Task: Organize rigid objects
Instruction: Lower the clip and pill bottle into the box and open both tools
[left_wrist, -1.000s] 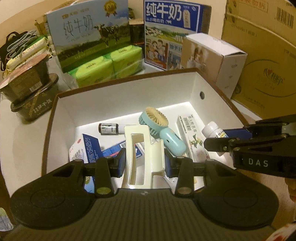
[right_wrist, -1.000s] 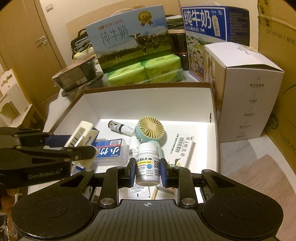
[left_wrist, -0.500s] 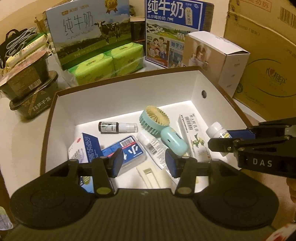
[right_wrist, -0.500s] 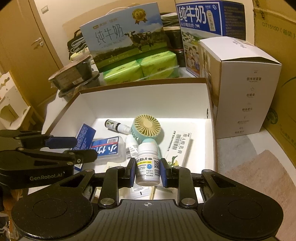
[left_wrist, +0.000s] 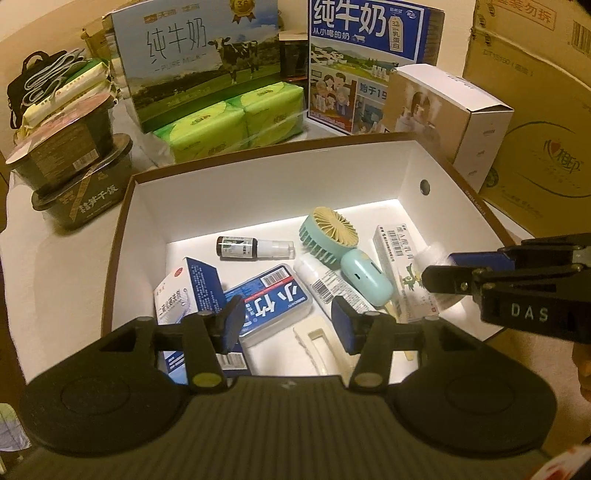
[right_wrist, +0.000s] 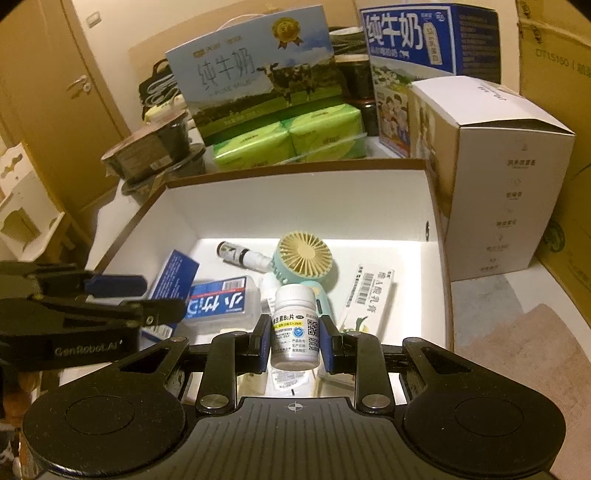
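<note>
A white box with a brown rim (left_wrist: 258, 184) holds a mint hand fan (left_wrist: 332, 236), a dark dropper bottle (left_wrist: 243, 248), a clear case with a blue label (left_wrist: 273, 301), a blue-and-white carton (left_wrist: 192, 291), a white tube (left_wrist: 328, 284) and a long ointment carton (left_wrist: 399, 266). A cream plastic clip (left_wrist: 321, 347) lies on the box floor. Just above it, my left gripper (left_wrist: 286, 321) is opening its jaws with nothing between them. My right gripper (right_wrist: 295, 343) is shut on a white pill bottle (right_wrist: 295, 325), held upright over the box's near right part.
Behind the box stand two milk cartons (left_wrist: 199, 55), green tissue packs (left_wrist: 229, 122) and a white product box (right_wrist: 491, 177). Dark food bowls (left_wrist: 70, 162) are stacked at the left. Large cardboard boxes (left_wrist: 535, 110) wall off the right side.
The left gripper let go of the cream clip, which dropped flat onto the box floor, and its jaws widened. The right gripper kept still with the bottle.
</note>
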